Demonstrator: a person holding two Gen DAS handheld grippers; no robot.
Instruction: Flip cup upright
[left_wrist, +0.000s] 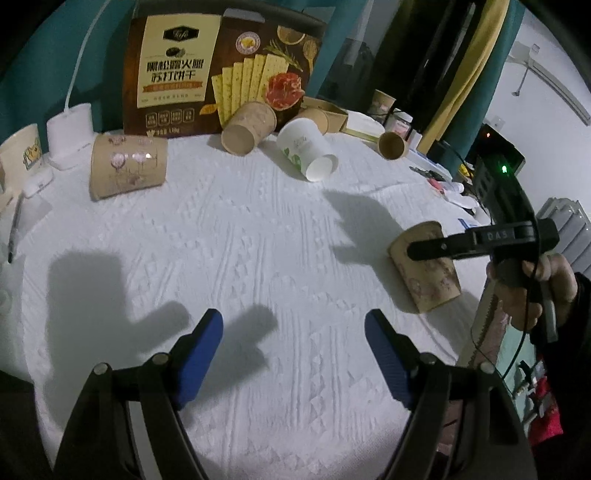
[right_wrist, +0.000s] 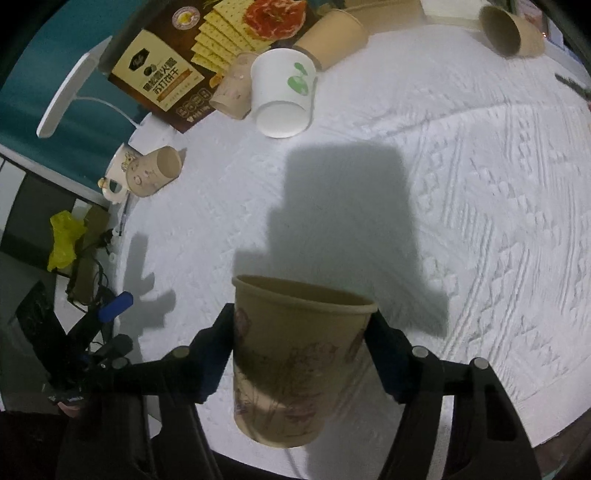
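Observation:
A brown paper cup with a flower print (right_wrist: 291, 354) sits between the fingers of my right gripper (right_wrist: 299, 332), which is shut on it. The cup's open rim points away from the camera, over the white tablecloth (right_wrist: 461, 184). In the left wrist view the same cup (left_wrist: 428, 280) lies tilted at the right, with the right gripper (left_wrist: 443, 247) clamped across it. My left gripper (left_wrist: 293, 332) is open and empty, low over the cloth near the front.
Several other cups lie on their sides at the back: a brown flowered one (left_wrist: 127, 166), a brown one (left_wrist: 249, 127), a white one with a green print (left_wrist: 306, 149), a small brown one (left_wrist: 393, 145). A cracker box (left_wrist: 221, 66) stands behind them. A white lamp base (left_wrist: 70, 129) and a mug (left_wrist: 22, 151) stand at the left.

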